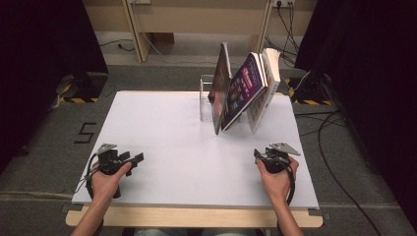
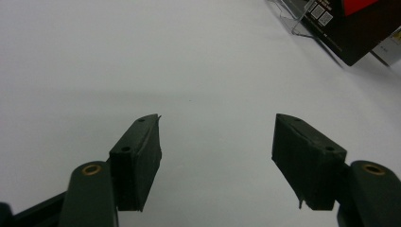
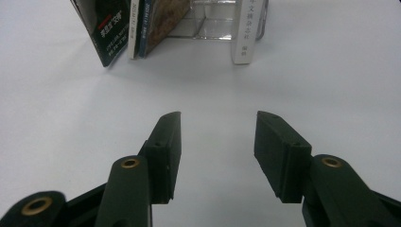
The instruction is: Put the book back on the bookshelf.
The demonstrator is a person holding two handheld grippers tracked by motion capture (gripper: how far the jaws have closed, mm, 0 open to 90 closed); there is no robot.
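Three books lean together at the back middle of the white table (image 1: 162, 147): a dark one (image 1: 220, 91), a purple-covered one (image 1: 244, 88) and a thick white one (image 1: 266, 86). They rest against a clear acrylic bookend (image 1: 206, 98). My left gripper (image 1: 136, 158) lies low at the front left in a hand, open, with bare table between its jaws (image 2: 217, 137). At the front right my right gripper (image 1: 257, 156) is held just above the table, open and holding nothing (image 3: 217, 124). In its view it faces the dark book (image 3: 108, 28), the white spine (image 3: 246, 28) and the bookend (image 3: 208, 23).
The dark book's corner (image 2: 359, 38) and the bookend's foot (image 2: 295, 21) stand at the top right of the left gripper view. Black curtains flank the table. Cables (image 1: 339, 128) run on the floor to the right. A wooden edge (image 1: 196, 216) borders the front.
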